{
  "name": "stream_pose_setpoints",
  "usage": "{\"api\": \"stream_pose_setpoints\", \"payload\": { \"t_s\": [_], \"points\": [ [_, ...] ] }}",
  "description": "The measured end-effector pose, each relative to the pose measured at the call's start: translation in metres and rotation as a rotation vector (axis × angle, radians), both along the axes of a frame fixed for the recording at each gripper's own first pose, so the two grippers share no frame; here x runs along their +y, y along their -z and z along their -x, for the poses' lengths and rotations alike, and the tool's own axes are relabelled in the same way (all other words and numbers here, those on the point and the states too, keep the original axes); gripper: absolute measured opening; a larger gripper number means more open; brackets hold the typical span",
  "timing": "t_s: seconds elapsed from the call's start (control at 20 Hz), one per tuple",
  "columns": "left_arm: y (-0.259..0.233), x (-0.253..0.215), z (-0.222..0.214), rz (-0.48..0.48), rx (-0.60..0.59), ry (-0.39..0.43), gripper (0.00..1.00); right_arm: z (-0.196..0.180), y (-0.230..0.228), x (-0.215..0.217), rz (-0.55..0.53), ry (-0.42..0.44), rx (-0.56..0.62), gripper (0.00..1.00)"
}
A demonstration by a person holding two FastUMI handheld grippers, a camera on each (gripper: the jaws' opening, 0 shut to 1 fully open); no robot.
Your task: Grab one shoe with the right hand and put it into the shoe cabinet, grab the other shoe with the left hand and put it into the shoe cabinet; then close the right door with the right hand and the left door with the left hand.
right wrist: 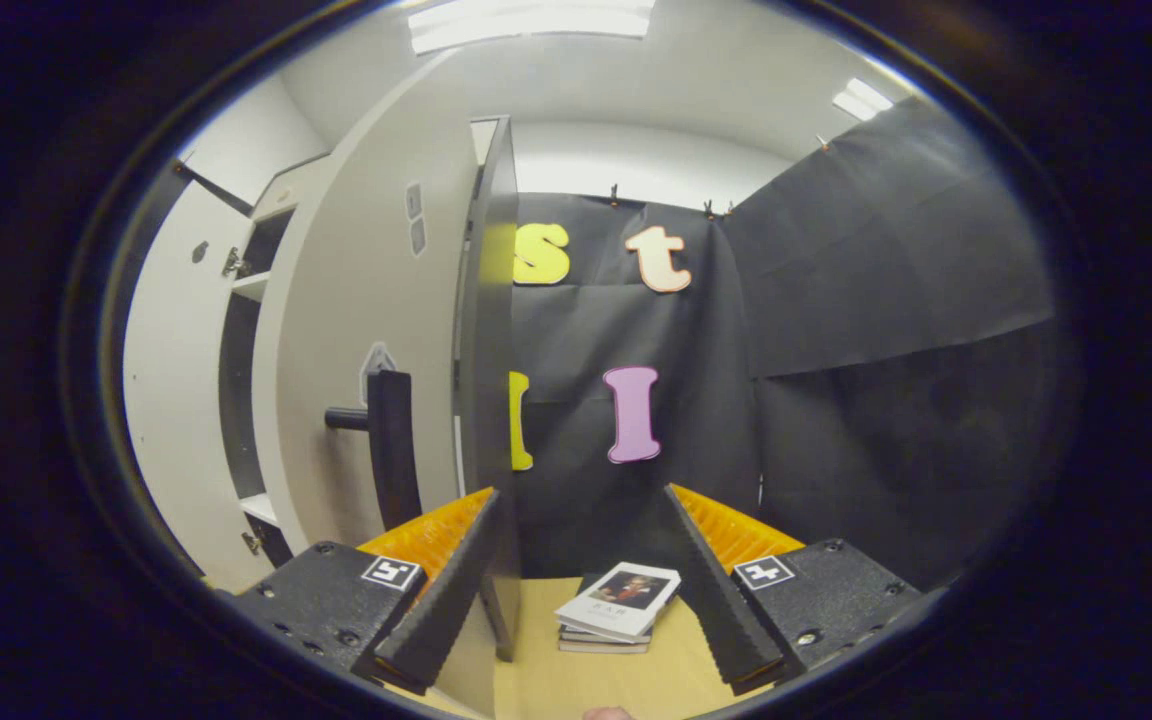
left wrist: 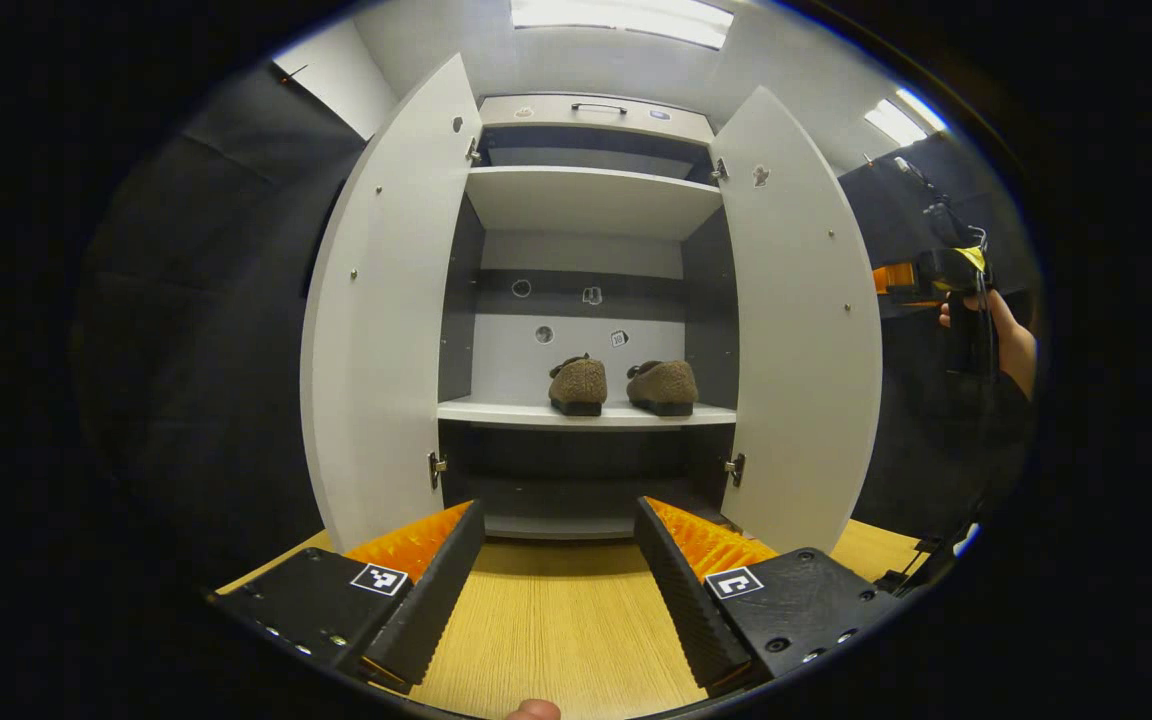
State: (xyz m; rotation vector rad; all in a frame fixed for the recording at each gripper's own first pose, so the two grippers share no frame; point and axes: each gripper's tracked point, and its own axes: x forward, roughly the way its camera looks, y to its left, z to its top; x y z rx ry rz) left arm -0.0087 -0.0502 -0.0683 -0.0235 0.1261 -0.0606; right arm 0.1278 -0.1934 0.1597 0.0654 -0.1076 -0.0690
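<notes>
The shoe cabinet (left wrist: 591, 200) stands at 12 o'clock in the left gripper view, both doors swung wide. The right door (right wrist: 376, 330) fills 10 o'clock of the right gripper view, its handle (right wrist: 391, 445) at 9. Both shoes (left wrist: 578, 385) sit side by side on the middle shelf (left wrist: 496, 412). The right gripper (right wrist: 576, 570) is spread and empty, straddling the door's edge; it should push flat near the handle, I judge. The left gripper (left wrist: 558, 575) hangs released.

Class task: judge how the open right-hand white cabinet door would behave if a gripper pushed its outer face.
The flat white right cabinet door probably swings stiffly as one panel, since it hangs on hinges. It looks thin, so likely light. Its smooth face may let the jaws slide.
</notes>
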Motion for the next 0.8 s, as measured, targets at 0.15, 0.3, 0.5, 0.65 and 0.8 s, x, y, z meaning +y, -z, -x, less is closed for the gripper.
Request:
{"api": "stream_pose_setpoints", "payload": {
  "t_s": [0.15, 0.3, 0.5, 0.65, 0.8],
  "points": [
    [0.000, 0.002, -0.001, -0.004, -0.005, -0.005, 0.92, 0.001, 0.000, 0.011, -0.007, -0.030, -0.006, 0.96],
    [-0.003, 0.004, -0.006, 0.000, -0.010, -0.011, 0.92, 0.001, 0.000, 0.021, 0.013, -0.065, -0.013, 0.95],
    [-0.008, 0.008, -0.010, 0.017, -0.022, -0.027, 0.92, 0.005, -0.003, 0.042, 0.020, -0.080, -0.037, 0.95],
    [-0.004, 0.013, -0.008, 0.009, -0.006, -0.029, 0.92, 0.004, -0.002, 0.067, -0.002, -0.120, -0.044, 0.96],
    [-0.009, 0.021, -0.007, 0.009, -0.019, -0.045, 0.92, 0.001, -0.002, 0.095, -0.007, -0.176, -0.053, 0.96]
  ]
}}
